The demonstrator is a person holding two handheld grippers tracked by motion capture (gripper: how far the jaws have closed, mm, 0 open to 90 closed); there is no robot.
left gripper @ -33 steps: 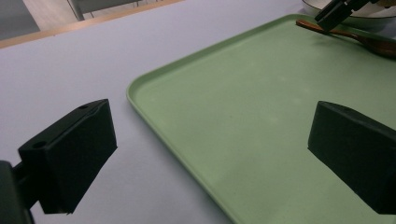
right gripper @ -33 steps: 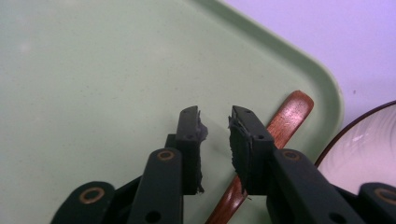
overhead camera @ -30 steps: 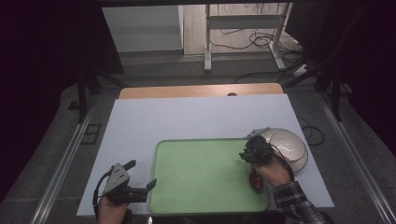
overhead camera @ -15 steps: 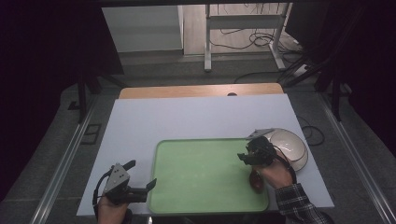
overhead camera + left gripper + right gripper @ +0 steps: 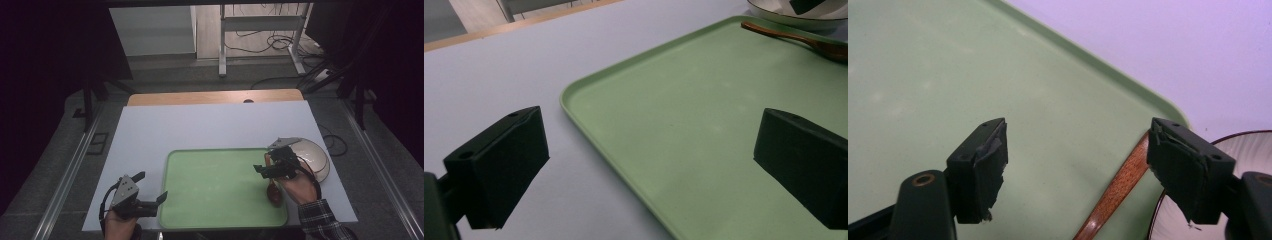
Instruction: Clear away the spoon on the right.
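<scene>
High view gives us the wooden spoon (image 5: 273, 190) lying along the green tray's (image 5: 220, 200) right edge, bowl end nearest us. Our right gripper (image 5: 272, 167), jaws just parted and empty, hovers over its handle; the left gripper (image 5: 150, 202) waits open off the tray's left edge.

We count: one green tray (image 5: 215, 185), one wooden spoon (image 5: 273, 190) (lying on tray), one white bowl (image 5: 315, 157), two grippers.
</scene>
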